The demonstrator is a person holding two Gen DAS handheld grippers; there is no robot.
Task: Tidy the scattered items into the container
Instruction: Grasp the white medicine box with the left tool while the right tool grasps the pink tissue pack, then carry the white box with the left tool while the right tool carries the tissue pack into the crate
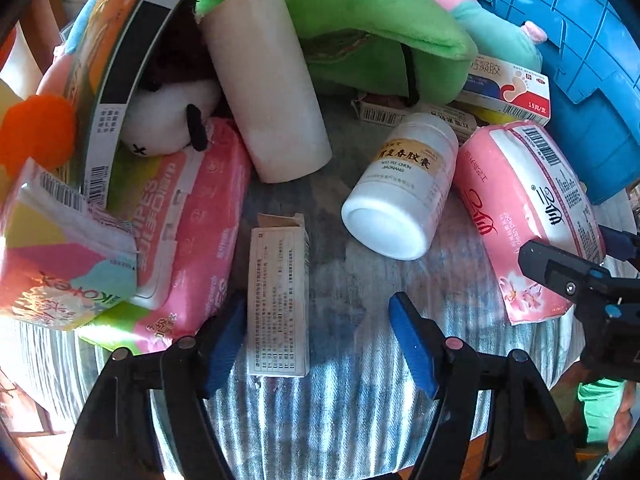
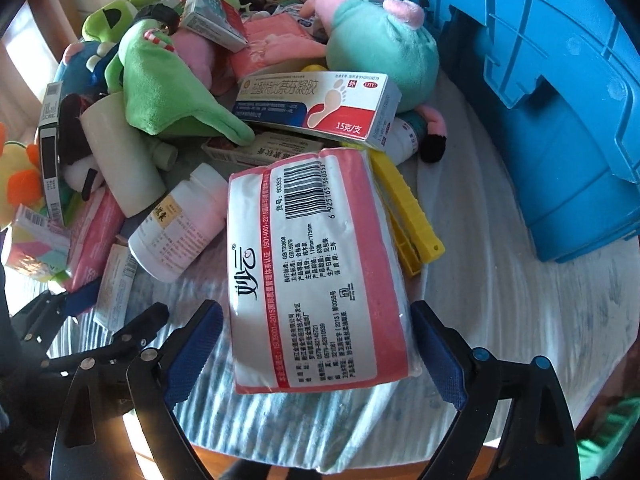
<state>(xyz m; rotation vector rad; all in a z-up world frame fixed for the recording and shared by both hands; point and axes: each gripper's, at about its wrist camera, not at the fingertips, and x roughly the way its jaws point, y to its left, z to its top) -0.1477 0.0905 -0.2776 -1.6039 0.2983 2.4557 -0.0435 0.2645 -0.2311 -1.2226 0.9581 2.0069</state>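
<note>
My left gripper (image 1: 320, 340) is open, its blue pads either side of a small white printed box (image 1: 279, 300) lying on the striped cloth; the left pad is close to the box, the right pad apart. My right gripper (image 2: 316, 352) is open around the near end of a pink tissue pack (image 2: 316, 276), pads beside it with small gaps. The pack also shows in the left wrist view (image 1: 528, 216) with the right gripper (image 1: 576, 276) at it. A white pill bottle (image 1: 404, 188) lies between box and pack. The blue crate (image 2: 560, 112) stands at the right.
A pile crowds the back: white roll (image 1: 268, 84), green plush (image 1: 360, 28), foot-cream box (image 2: 316, 108), pink wipes pack (image 1: 200, 232), Kotex tissue pack (image 1: 60, 256), yellow clip (image 2: 408, 208), teal-pink plush (image 2: 380, 52). The round table's edge (image 2: 560, 380) is near.
</note>
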